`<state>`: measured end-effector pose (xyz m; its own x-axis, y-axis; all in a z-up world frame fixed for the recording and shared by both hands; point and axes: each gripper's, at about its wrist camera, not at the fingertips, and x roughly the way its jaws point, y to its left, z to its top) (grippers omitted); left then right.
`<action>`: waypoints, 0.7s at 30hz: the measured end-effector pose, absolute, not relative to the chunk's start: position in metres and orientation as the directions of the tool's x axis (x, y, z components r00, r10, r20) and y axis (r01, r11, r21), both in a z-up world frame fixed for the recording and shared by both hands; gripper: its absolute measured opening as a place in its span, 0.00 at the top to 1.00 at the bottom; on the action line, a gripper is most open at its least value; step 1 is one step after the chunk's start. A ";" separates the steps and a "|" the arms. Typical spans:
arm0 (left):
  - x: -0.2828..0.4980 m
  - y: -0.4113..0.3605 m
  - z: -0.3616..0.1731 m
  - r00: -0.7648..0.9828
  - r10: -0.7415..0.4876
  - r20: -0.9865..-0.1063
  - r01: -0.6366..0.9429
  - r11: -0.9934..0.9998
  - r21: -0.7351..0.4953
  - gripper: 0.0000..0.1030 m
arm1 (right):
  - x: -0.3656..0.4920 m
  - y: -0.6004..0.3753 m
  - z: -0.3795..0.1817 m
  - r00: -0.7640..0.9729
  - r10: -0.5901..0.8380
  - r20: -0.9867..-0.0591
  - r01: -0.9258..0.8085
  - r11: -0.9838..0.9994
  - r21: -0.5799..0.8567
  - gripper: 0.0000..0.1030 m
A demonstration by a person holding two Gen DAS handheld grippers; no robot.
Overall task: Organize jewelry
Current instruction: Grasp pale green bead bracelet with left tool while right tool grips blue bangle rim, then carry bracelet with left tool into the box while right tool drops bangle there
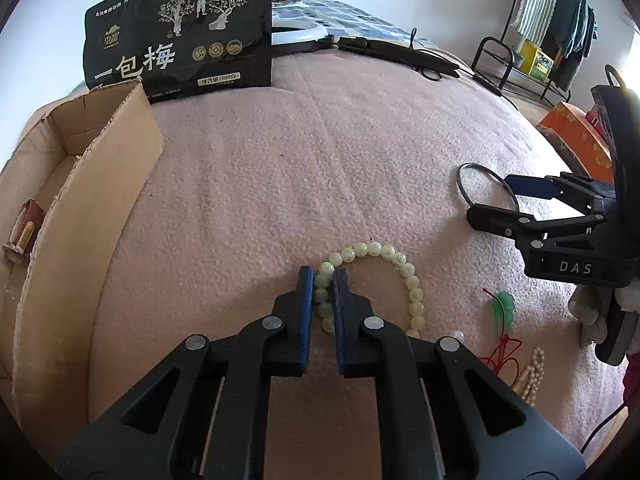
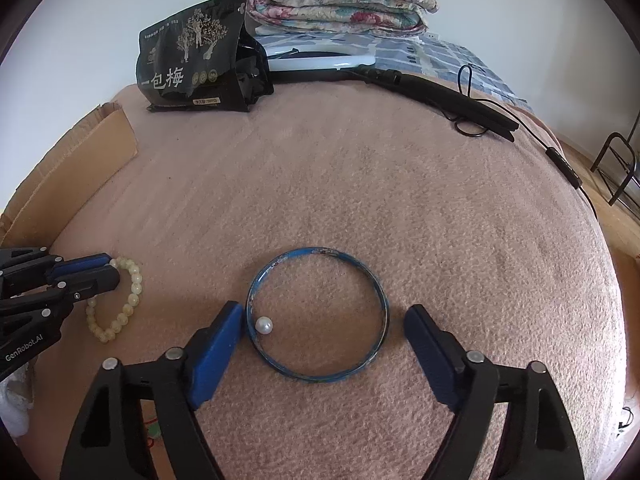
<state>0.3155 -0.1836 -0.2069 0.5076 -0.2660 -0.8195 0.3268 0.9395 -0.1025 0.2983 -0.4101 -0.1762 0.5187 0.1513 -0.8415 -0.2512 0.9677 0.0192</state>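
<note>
A pale green bead bracelet (image 1: 400,264) lies on the pink blanket (image 1: 320,160). My left gripper (image 1: 323,276) is shut on its left strand, with beads pinched between the blue pads. From the right wrist view the same bracelet (image 2: 134,296) shows in the left gripper (image 2: 112,269). A blue bangle (image 2: 376,280) lies flat between the fingers of my right gripper (image 2: 324,314), which is open. Its left pad is at the bangle's rim and its right pad stands apart. A loose pearl (image 2: 264,325) rests inside the bangle. The right gripper (image 1: 492,199) straddles the bangle (image 1: 464,176).
An open cardboard box (image 1: 100,184) stands at the left with a small item (image 1: 24,232) inside. A black snack bag (image 1: 180,36) and a black folded stand (image 2: 440,96) lie at the back. A green pendant on red cord (image 1: 504,308) and a pearl strand (image 1: 534,372) lie at the right.
</note>
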 end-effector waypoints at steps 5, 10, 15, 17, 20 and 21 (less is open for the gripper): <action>0.312 -0.184 -0.204 0.509 -0.270 -0.817 0.333 0.937 -0.103 0.95 | 0.297 -0.411 -0.174 0.523 0.163 -0.837 -0.252 0.967 0.032 0.28; 0.307 -0.184 -0.198 0.516 -0.285 -0.808 0.342 0.933 -0.110 0.95 | 0.293 -0.411 -0.167 0.535 0.177 -0.826 -0.255 0.966 0.042 0.28; 0.301 -0.181 -0.186 0.532 -0.301 -0.791 0.344 0.931 -0.123 0.95 | 0.285 -0.412 -0.155 0.554 0.184 -0.812 -0.257 0.965 0.043 0.28; 0.298 -0.180 -0.181 0.539 -0.308 -0.784 0.347 0.929 -0.127 0.95 | 0.282 -0.412 -0.149 0.562 0.185 -0.806 -0.259 0.965 0.041 0.28; 0.291 -0.180 -0.172 0.551 -0.314 -0.774 0.356 0.926 -0.122 0.95 | 0.277 -0.412 -0.139 0.574 0.187 -0.797 -0.261 0.965 0.039 0.28; 0.289 -0.180 -0.169 0.555 -0.315 -0.770 0.359 0.926 -0.120 0.95 | 0.275 -0.412 -0.136 0.577 0.188 -0.795 -0.261 0.965 0.039 0.29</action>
<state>0.2886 -0.1802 -0.1695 0.5549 -0.3148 -0.7700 0.3591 0.9256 -0.1197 0.2752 -0.4116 -0.1365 0.5774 0.1880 -0.7945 -0.2610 0.9646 0.0386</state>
